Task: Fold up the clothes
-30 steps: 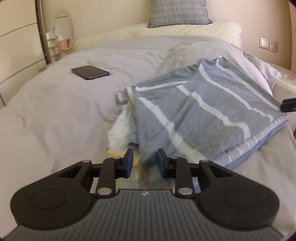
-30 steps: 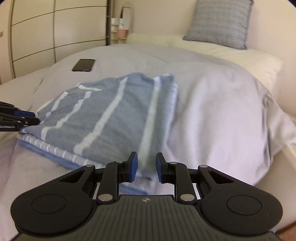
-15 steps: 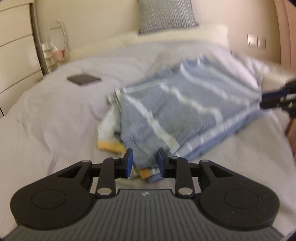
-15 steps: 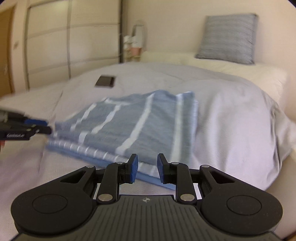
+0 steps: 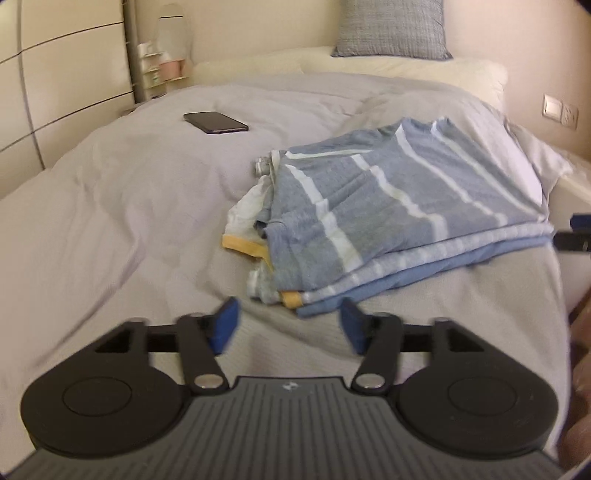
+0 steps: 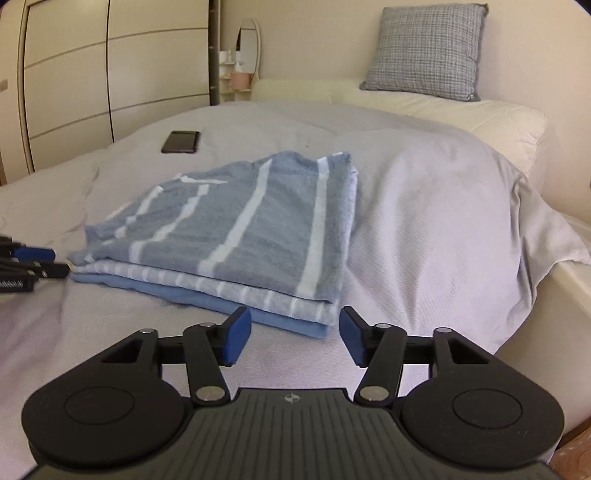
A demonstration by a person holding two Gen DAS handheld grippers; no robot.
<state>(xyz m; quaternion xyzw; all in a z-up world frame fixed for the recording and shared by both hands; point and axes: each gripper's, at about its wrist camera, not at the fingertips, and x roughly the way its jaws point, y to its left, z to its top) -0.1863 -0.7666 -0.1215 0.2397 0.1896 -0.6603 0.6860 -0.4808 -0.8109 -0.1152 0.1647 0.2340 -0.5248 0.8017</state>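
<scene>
Looking along the left gripper (image 5: 288, 325), its blue-padded jaws are opening with nothing between them, only bare bedcover below; the near corner of the folded grey-blue garment with white stripes (image 5: 399, 206) lies just ahead of the fingertips, untouched. That garment tops a small stack on the pale grey quilted bedcover (image 5: 140, 206), with a striped layer and a plain blue layer under it, and a white piece with yellow trim (image 5: 245, 229) sticking out at the stack's left side. A black smartphone (image 5: 216, 122) lies flat on the cover well apart from the stack, farther back and to the left, and a grey checked cushion (image 5: 391, 27) leans at the head of the bed. At the right edge, the tips of the right gripper (image 5: 576, 234) show just beside the stack. From the right wrist, the right gripper (image 6: 295, 334) also has its jaws opening and empty, the stack's near right corner lying just beyond them. Here the striped garment (image 6: 258, 221) sits neatly squared on its layers, the left gripper's tips near its left edge, the phone behind it.
</scene>
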